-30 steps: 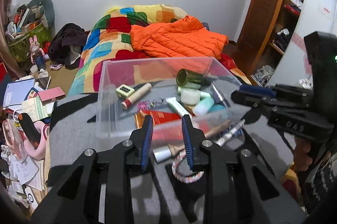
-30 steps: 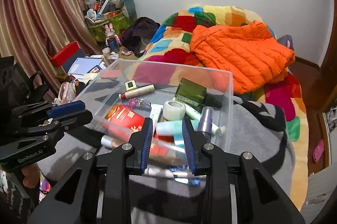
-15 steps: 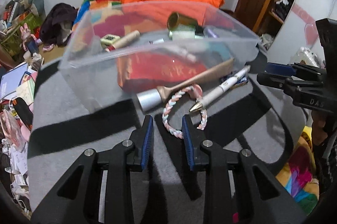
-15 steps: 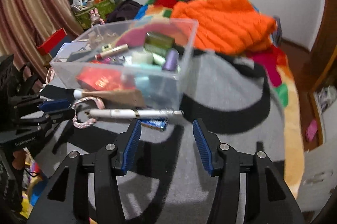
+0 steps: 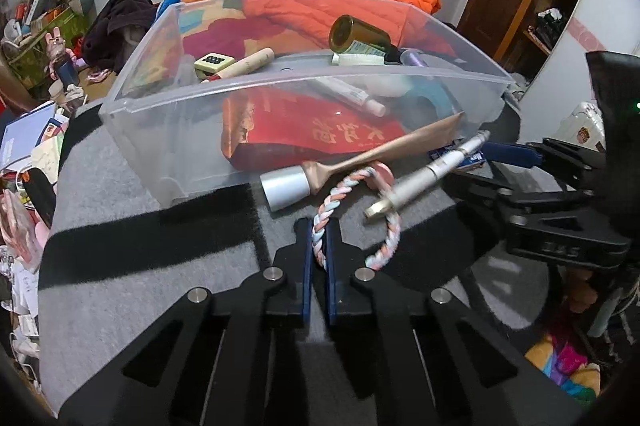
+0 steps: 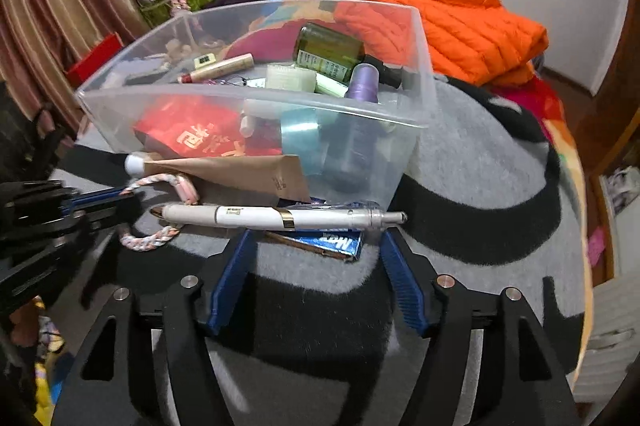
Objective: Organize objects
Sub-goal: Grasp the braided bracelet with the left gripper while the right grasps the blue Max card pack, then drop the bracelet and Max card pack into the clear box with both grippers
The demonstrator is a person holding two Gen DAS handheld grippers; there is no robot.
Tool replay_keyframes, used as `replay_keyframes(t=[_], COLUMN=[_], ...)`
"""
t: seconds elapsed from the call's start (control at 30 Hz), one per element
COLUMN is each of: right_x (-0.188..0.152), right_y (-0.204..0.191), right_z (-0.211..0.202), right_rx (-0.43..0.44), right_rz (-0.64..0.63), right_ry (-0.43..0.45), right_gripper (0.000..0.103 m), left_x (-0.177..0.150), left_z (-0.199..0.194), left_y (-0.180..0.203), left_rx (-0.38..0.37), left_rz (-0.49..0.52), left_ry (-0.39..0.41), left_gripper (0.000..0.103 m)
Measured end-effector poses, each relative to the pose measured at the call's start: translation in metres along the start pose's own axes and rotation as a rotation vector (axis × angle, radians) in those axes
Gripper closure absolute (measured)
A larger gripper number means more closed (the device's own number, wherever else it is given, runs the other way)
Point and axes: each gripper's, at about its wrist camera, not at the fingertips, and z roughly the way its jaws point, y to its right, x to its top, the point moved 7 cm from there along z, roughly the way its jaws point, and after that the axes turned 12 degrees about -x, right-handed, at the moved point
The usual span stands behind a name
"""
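In the left wrist view, the left gripper (image 5: 319, 230) is closed on the braided ring (image 5: 352, 218); the near side of the ring is pinched between its blue pads. The rest of the ring lies on the grey blanket (image 5: 140, 258), ahead and a little to the right of the gripper. Just beyond it lie the tube (image 5: 360, 161) and the pen (image 5: 430, 177), and the pen crosses over the ring. The clear bin (image 5: 168, 129) stands behind them. The right gripper (image 5: 516, 149) shows at the right edge.

In the right wrist view, the right gripper (image 6: 316, 246) is wide open and holds nothing. The pen (image 6: 276, 217) lies crosswise just ahead of its fingertips, over a blue packet (image 6: 332, 242). The ring (image 6: 154, 209) is ahead to the left, partly under the pen tip. The tube (image 6: 240, 173) is beyond the pen, against the bin (image 6: 372, 161).
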Motion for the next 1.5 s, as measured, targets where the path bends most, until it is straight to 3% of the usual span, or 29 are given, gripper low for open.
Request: replay_keyframes(t=[0.17, 0.27, 0.6, 0.87, 1.23, 1.5], right_x=[0.001, 0.002, -0.011, -0.011, 0.036, 0.073], right_y=[-0.002, -0.001, 0.004, 0.021, 0.012, -0.002], right_z=[0.0, -0.002, -0.02, -0.056, -0.095, -0.084], right_rx=[-0.05, -0.054, -0.019, 0.002, 0.03, 0.048], right_rz=[0.004, 0.013, 0.028, 0.078, 0.078, 0.077], right_ry=[0.005, 0.011, 0.021, 0.083, 0.228, 0.242], right_gripper=[0.043, 0.056, 0.057, 0.057, 0.056, 0.056], left_x=[-0.008, -0.011, -0.004, 0.01, 0.037, 0.065], left_z=[-0.021, -0.037, -0.079, -0.094, -0.107, -0.11], left_y=[0.004, 0.005, 0.001, 0.001, -0.003, -0.016], left_rx=[-0.007, -0.001, -0.005, -0.016, -0.015, 0.011], left_rz=[0.012, 0.02, 0.009, 0.003, -0.018, -0.046], left_ry=[0.05, 0.087, 0.191, 0.244, 0.315, 0.364], left_gripper=[0.099, 0.099, 0.099, 0.099, 0.099, 0.099])
